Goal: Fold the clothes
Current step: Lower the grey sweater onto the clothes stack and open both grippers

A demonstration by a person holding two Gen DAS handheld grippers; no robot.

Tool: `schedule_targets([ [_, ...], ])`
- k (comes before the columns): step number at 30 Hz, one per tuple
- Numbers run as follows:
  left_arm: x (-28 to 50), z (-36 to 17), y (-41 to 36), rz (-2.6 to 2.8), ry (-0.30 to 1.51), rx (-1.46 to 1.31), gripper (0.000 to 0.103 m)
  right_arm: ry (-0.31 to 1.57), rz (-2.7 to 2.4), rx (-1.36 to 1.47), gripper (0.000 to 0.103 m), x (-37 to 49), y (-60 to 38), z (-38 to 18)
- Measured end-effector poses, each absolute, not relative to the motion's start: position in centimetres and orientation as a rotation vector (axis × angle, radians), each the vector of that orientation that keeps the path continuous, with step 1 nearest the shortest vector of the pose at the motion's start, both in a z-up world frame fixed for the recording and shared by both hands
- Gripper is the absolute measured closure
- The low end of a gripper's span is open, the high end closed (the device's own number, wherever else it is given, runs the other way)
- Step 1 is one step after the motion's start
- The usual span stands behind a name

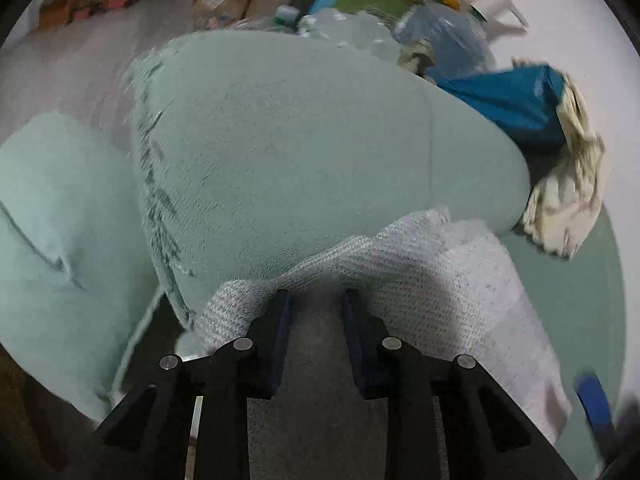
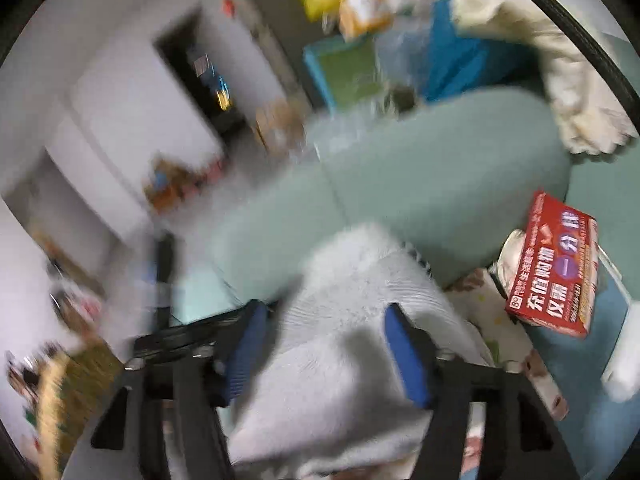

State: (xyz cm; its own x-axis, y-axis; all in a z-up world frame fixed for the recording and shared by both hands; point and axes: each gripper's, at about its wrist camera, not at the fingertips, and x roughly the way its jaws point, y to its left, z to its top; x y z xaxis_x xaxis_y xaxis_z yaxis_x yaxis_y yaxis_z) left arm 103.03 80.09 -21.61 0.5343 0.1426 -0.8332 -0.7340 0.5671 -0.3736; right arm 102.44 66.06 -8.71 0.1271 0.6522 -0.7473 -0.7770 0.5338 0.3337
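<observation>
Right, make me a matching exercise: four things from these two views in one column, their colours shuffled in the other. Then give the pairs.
Things:
1. knitted garment
2. sofa cushion
3. printed box
4. bag behind the sofa

Colours:
A. red
B. pale green
C. deep blue
D. light grey

Pairs: 1-D, 2-B, 3-A, 4-C

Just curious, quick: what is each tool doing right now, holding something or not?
Left tool: closed on the white knit garment.
Right tool: garment between its fingers; grip cannot be told.
</observation>
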Motion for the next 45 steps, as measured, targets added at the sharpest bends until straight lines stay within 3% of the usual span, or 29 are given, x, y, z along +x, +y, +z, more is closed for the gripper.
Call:
schedule_targets([
  [4,103.6,-22.9,80.4,0.569,0.852,-0.809,0.074,1.038,0.906,-0.257,0.05,104.8,67.3,-14.6],
  [8,103.7,-23.5,79.1,0.629,0.77,-0.752,0.074,1.042,0.902,-0.229,0.049,105.1,67.0,-14.5],
  [12,101.8,-22.6,79.9,0.582,0.695,-0.928,0.074,1.04,0.912,-0.274,0.047,103.7,67.4,-13.6],
  [16,98.6,-20.0,79.9,0.483,0.651,-1.102,0.074,1.044,0.95,-0.28,0.042,103.1,66.1,-12.2],
  [20,98.7,-17.3,77.8,0.456,0.753,-0.982,0.074,1.01,0.996,-0.244,0.032,102.7,65.5,-12.4],
  [24,97.1,-15.6,75.5,0.434,0.692,-0.933,0.073,0.882,1.043,-0.16,0.023,100.6,62.0,-9.0],
  [26,96.5,-15.2,74.6,0.456,0.628,-0.909,0.047,0.818,1.046,-0.127,0.018,99.5,59.9,-7.4],
  [27,96.1,-15.2,74.0,0.473,0.607,-0.899,0.042,0.8,1.041,-0.119,0.018,99.2,59.0,-6.9],
  [34,96.0,-17.2,73.0,0.539,0.668,-0.903,0.041,0.823,1.014,-0.159,0.019,97.9,56.7,-7.3],
  [39,94.2,-15.5,70.9,0.495,0.572,-0.831,0.041,0.748,0.969,-0.115,0.017,96.6,54.2,-7.1],
  [42,92.1,-14.2,67.6,0.552,0.525,-0.673,0.028,0.615,0.895,-0.134,0.008,94.0,52.6,-6.4],
  [43,91.7,-14.0,66.6,0.566,0.521,-0.635,0.025,0.585,0.865,-0.153,0.0,93.0,52.1,-6.3],
  [45,90.4,-14.1,64.6,0.586,0.524,-0.593,0.025,0.586,0.814,-0.196,0.0,91.5,51.3,-7.2],
])
